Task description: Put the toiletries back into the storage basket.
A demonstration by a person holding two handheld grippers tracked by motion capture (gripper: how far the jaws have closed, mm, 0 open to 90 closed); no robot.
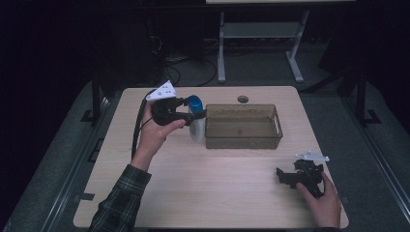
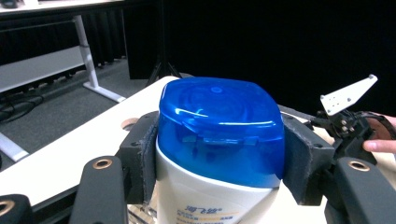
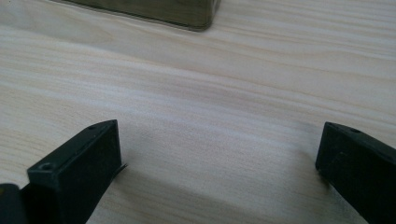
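Note:
A white bottle with a blue cap (image 1: 196,116) (image 2: 219,140) hangs upright just left of the clear brown bin (image 1: 243,126). My left gripper (image 1: 189,114) (image 2: 219,154) is shut on it, its pads (image 2: 144,158) pressing both sides just under the cap. The bottle is lifted off the table and close to the bin's left wall. My right gripper (image 1: 286,175) (image 3: 217,154) rests low over the table near the front right corner. It is open, with bare wood between its jaws. The right hand and its gripper (image 2: 350,126) also show beyond the cap in the left gripper view.
The bin's near corner (image 3: 187,14) shows at the top of the right gripper view. A round cable hole (image 1: 242,99) lies behind the bin. Desk legs (image 1: 221,48) stand on the floor beyond the table's far edge.

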